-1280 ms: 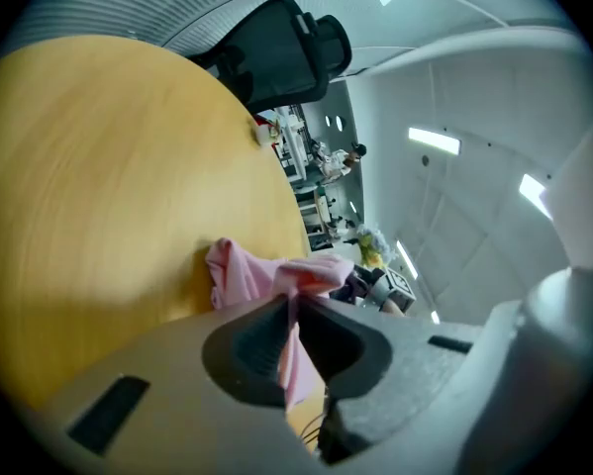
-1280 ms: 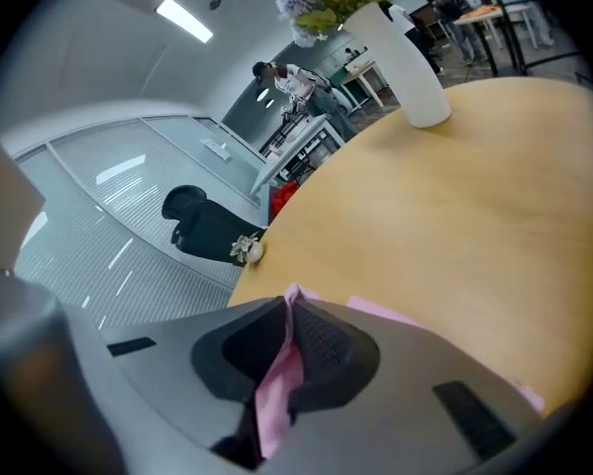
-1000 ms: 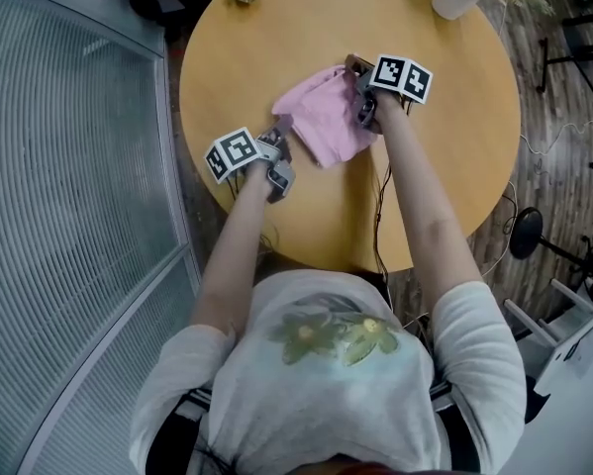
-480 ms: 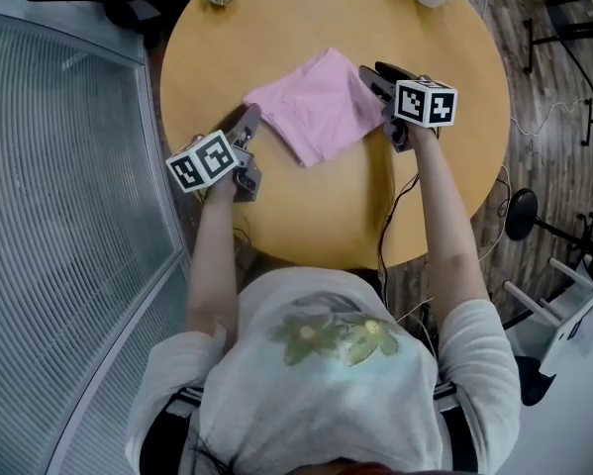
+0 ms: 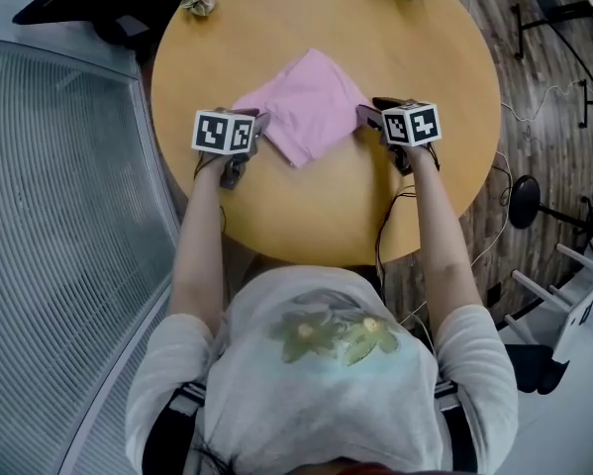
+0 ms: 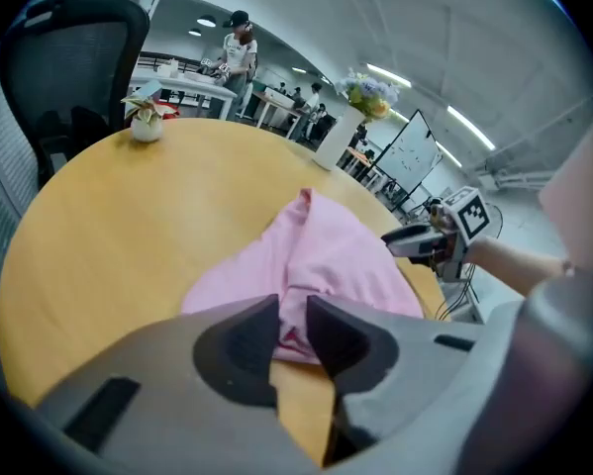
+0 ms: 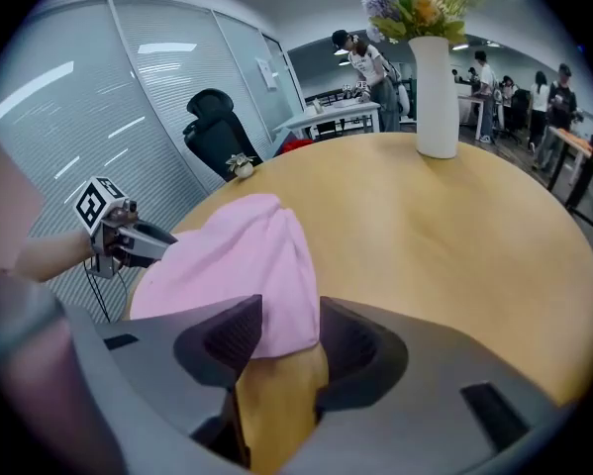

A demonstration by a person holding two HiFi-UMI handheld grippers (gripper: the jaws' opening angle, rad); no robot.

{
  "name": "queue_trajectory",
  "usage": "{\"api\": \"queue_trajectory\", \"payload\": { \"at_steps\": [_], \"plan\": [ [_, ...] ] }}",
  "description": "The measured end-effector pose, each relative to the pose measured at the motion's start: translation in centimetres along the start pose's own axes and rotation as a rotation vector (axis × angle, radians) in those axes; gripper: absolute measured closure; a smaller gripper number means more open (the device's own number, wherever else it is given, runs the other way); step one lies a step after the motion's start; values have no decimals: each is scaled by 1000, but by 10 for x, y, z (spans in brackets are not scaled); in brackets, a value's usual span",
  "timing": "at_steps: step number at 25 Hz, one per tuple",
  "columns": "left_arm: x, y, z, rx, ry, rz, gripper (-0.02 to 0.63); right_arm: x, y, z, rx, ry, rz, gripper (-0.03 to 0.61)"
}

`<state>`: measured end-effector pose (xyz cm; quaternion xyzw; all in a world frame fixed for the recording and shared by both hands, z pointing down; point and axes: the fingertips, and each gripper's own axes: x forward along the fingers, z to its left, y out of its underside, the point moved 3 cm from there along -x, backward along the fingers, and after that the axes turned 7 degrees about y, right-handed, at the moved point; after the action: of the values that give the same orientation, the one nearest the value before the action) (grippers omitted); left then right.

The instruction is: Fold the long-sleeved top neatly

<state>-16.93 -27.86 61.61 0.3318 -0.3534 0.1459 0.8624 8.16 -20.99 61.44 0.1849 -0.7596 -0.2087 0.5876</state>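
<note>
The pink long-sleeved top (image 5: 301,107) lies folded into a small square in the middle of the round wooden table (image 5: 326,206). My left gripper (image 5: 258,121) is at the top's left corner. Its jaws are closing with a narrow gap left, and the cloth's near edge (image 6: 326,255) shows just past the tips of the left gripper (image 6: 291,305), not pinched. My right gripper (image 5: 368,114) stands open at the top's right corner. In the right gripper view the pink edge (image 7: 237,255) reaches between the tips of the right gripper (image 7: 289,310) without being pressed.
A white vase (image 7: 437,97) of flowers stands at the table's far edge, and a small potted plant (image 6: 145,122) at the far left. A black office chair (image 6: 78,57) is behind the table. A glass wall (image 5: 58,216) runs along the left. Cables hang at the table's right edge.
Both grippers have opened and let the top lie flat. The right gripper has drawn back to the top's right corner. The left gripper has rolled and sits at the left corner.
</note>
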Motion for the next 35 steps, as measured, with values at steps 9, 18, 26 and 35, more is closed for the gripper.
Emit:
{"api": "queue_trajectory", "payload": {
  "at_steps": [9, 18, 26, 35],
  "plan": [
    [-24, -13, 18, -107, -39, -171, 598, -18, 16, 3, 88, -67, -57, 543],
    [-13, -20, 23, -49, -115, -191, 586, -26, 42, 12, 99, -17, -39, 543],
    [-51, -31, -20, 48, -181, -337, 563, -59, 14, 24, 21, 66, -201, 541],
    [-79, -27, -83, 126, -239, -465, 565, -108, -7, 63, -154, 123, -369, 540]
  ]
}}
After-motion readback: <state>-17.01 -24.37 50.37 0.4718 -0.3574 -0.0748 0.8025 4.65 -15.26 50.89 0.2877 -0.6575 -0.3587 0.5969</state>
